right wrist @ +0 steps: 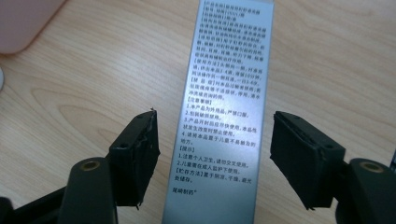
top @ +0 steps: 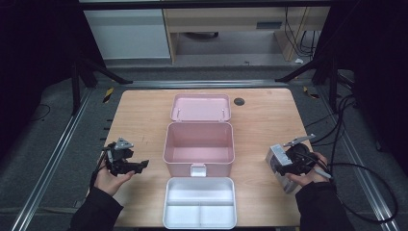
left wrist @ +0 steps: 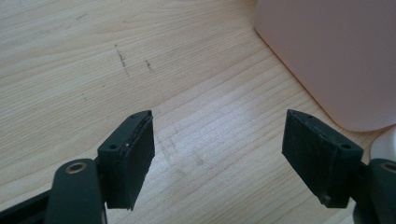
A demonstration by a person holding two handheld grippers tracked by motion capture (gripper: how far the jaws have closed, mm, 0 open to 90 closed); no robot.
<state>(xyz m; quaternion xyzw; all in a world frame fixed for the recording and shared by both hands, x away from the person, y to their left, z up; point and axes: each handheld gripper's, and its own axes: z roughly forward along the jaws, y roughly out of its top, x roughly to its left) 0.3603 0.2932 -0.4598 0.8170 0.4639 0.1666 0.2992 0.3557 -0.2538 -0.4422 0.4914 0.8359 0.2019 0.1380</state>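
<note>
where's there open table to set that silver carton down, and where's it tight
Bare wood lies left of the pink box, up to the left gripper, and right of it toward the silver carton between the right gripper's open jaws. The middle is crowded: pink lid, box and white tray sit nearly touching, front to back.

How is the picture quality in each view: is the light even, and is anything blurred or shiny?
High view: table lit, surroundings dark. Left gripper view: pale glare on the wood between the left claw, pink box soft. Right gripper view: grey carton has a sheen, and its print blurs toward the far end.
</note>
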